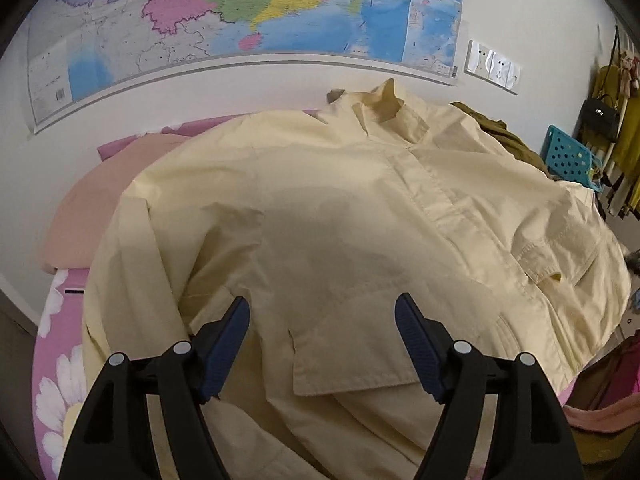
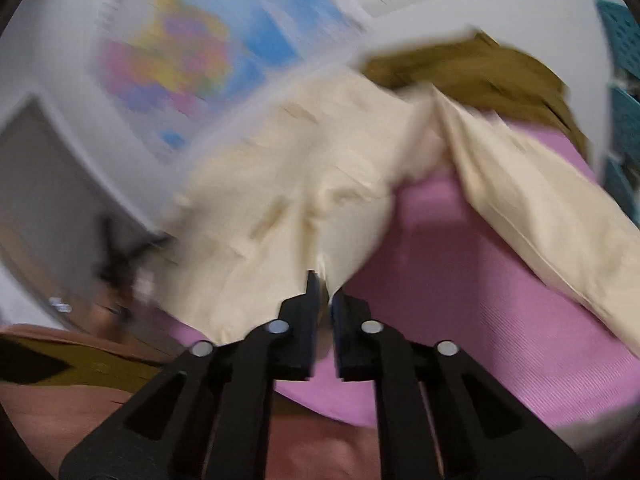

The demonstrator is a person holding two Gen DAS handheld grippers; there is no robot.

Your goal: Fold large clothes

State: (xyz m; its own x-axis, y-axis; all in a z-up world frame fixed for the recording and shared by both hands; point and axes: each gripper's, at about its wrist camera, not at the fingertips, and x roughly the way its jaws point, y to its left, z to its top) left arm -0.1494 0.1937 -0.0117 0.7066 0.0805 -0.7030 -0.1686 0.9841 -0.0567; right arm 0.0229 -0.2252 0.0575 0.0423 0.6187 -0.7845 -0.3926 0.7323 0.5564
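A large pale yellow shirt (image 1: pixel 340 208) lies spread over the pink bed, collar toward the wall, with one sleeve folded across its front. My left gripper (image 1: pixel 322 312) hovers open above the shirt's lower front, nothing between its blue pads. In the blurred right wrist view, my right gripper (image 2: pixel 325 286) is shut on a bunched fold of the yellow shirt (image 2: pixel 280 200), and the cloth is drawn up from the pink sheet (image 2: pixel 460 280). A long part of the shirt, perhaps a sleeve (image 2: pixel 540 208), trails off to the right.
A folded pink garment (image 1: pixel 100 208) lies at the bed's left. An olive garment (image 1: pixel 496 128) lies behind the shirt near a teal perforated crate (image 1: pixel 568 160). A map (image 1: pixel 240 12) hangs on the wall. Clothes and a black bag (image 1: pixel 600 118) hang at the right.
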